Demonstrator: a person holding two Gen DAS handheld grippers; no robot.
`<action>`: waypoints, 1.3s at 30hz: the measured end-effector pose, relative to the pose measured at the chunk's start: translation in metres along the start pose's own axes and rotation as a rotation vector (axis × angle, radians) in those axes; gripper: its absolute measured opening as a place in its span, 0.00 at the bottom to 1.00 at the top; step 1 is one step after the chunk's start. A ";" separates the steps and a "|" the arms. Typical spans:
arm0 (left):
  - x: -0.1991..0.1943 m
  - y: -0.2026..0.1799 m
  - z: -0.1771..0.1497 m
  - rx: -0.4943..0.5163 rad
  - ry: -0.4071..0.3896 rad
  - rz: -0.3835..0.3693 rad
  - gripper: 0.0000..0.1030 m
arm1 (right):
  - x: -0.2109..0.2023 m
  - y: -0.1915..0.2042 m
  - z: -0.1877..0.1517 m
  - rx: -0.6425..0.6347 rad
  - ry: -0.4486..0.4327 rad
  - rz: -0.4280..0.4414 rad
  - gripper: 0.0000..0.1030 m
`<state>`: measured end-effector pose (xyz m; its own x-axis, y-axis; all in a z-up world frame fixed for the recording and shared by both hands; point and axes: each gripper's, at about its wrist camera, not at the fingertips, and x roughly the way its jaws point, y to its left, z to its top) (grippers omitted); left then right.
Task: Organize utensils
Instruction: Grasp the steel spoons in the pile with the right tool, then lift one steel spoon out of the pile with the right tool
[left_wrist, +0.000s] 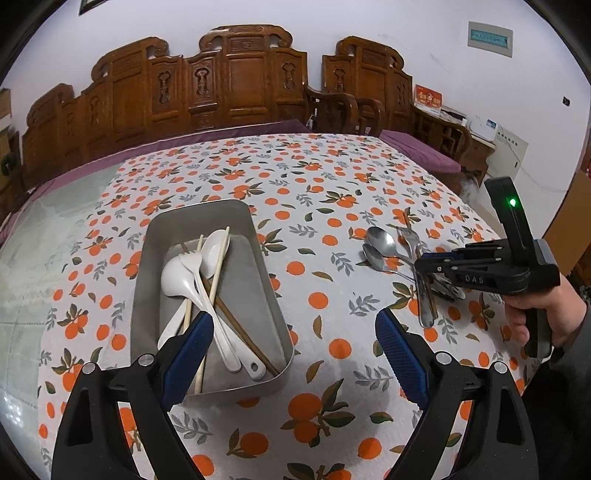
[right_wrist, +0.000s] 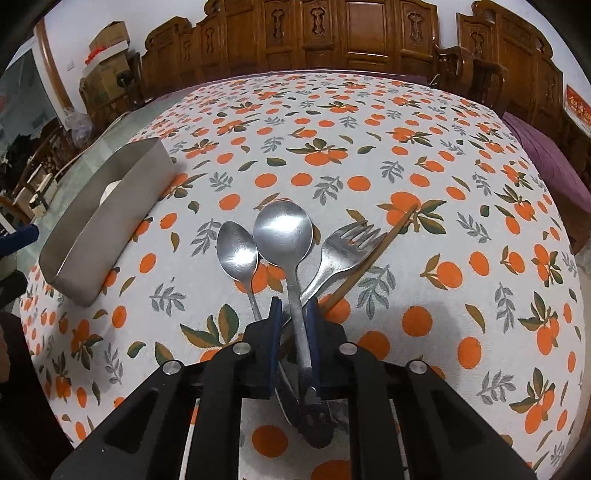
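light: even, bright indoor | glare: on large spoon (right_wrist: 283, 230) bowl; soft shadows | edges: strong fisheye bend; dark corners

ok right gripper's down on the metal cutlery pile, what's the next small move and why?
Probably a short lift straight up. The right gripper has its pads closed on the large spoon handle, but the small spoon and fork handles cross under it, so a slow raise shows whether only one comes free before carrying it to the metal tray.
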<state>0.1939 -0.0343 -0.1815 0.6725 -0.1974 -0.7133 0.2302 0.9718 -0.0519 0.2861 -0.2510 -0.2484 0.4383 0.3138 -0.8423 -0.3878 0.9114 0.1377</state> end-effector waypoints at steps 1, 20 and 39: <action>0.001 -0.001 0.000 0.002 0.000 0.000 0.83 | 0.001 0.001 0.001 -0.003 0.001 0.001 0.15; 0.006 -0.020 -0.005 0.039 0.010 0.011 0.83 | 0.002 0.013 0.006 -0.013 0.011 0.071 0.00; 0.012 -0.037 -0.008 0.074 0.029 -0.008 0.83 | 0.009 0.019 0.002 -0.097 0.022 0.047 0.08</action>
<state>0.1877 -0.0716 -0.1937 0.6502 -0.2000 -0.7330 0.2872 0.9579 -0.0067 0.2843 -0.2299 -0.2527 0.4003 0.3489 -0.8474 -0.4848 0.8653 0.1272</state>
